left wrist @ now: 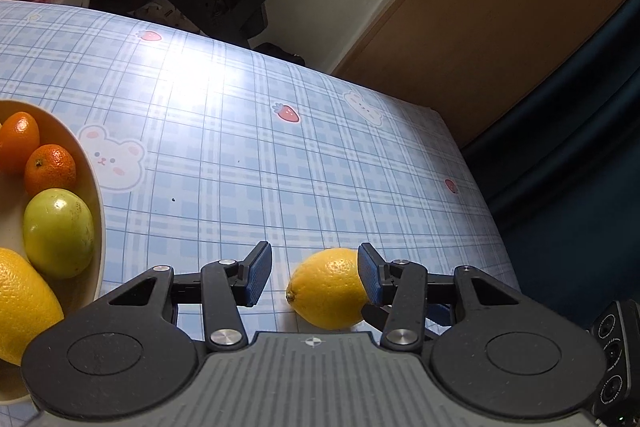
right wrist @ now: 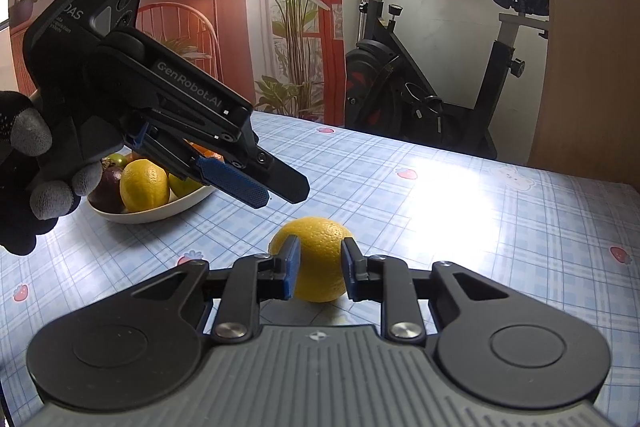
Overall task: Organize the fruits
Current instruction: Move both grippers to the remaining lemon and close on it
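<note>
Right gripper (right wrist: pixel 320 273) is clamped on the lemon (right wrist: pixel 316 255): both blue pads press its sides, and the lemon sits on the table (right wrist: pixel 480 227). In the left wrist view the same lemon (left wrist: pixel 326 289) lies on the checked cloth, with a dark fingertip of the right gripper touching its right side.

Left gripper (left wrist: pixel 316 275) holds nothing, jaws part-way apart. From the right view it (right wrist: pixel 276 189) hangs in the air above and left of the lemon, angled down, not touching it. A gloved hand (right wrist: pixel 36 163) holds it.

Bowl (left wrist: pixel 98 211) sits at the table's left, well apart from the lemon. In it: a second lemon (left wrist: pixel 20 307), a green fruit (left wrist: pixel 58 233), two small oranges (left wrist: pixel 50 169). The right view also shows a dark purple fruit (right wrist: pixel 108 183) in the bowl (right wrist: pixel 160 213).

Exercise bike (right wrist: pixel 440 67) stands behind the table.
</note>
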`<state>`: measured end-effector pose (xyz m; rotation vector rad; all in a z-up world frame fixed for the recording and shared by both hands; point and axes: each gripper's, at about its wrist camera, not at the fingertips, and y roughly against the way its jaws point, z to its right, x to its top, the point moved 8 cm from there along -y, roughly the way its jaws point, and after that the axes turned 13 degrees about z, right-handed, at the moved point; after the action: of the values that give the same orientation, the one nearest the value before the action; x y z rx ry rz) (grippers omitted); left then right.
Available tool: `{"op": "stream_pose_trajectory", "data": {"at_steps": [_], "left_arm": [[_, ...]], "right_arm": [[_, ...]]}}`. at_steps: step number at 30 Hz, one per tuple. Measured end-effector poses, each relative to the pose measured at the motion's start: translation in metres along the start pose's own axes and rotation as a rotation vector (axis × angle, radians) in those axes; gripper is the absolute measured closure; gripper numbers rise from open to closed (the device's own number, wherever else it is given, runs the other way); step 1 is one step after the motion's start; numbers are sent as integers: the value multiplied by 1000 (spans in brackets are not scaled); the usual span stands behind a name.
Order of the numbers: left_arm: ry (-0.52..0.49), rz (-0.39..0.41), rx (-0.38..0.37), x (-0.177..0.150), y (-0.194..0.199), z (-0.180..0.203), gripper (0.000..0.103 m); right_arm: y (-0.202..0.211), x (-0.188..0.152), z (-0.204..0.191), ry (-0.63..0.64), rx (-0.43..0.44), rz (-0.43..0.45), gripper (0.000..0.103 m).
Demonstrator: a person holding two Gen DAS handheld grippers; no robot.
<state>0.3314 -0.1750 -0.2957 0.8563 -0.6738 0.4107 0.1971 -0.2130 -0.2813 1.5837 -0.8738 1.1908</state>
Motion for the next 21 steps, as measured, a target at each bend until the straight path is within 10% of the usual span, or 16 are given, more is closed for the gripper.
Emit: {"op": "stream_pose_trajectory", "data": {"at_steps": [8,12,21], "left_arm": [[66,-65,-58,-9,-19,-3,53],[53,-74,-69,-10,-26,2,52],[17,-80,-81,-16,-42,17,51]], "right_arm": [[2,0,1,7,-4,-10,81],[1,-4,4,1,-9,-27,50],[-13,-15,7,-41,-3,-96,45]]}}
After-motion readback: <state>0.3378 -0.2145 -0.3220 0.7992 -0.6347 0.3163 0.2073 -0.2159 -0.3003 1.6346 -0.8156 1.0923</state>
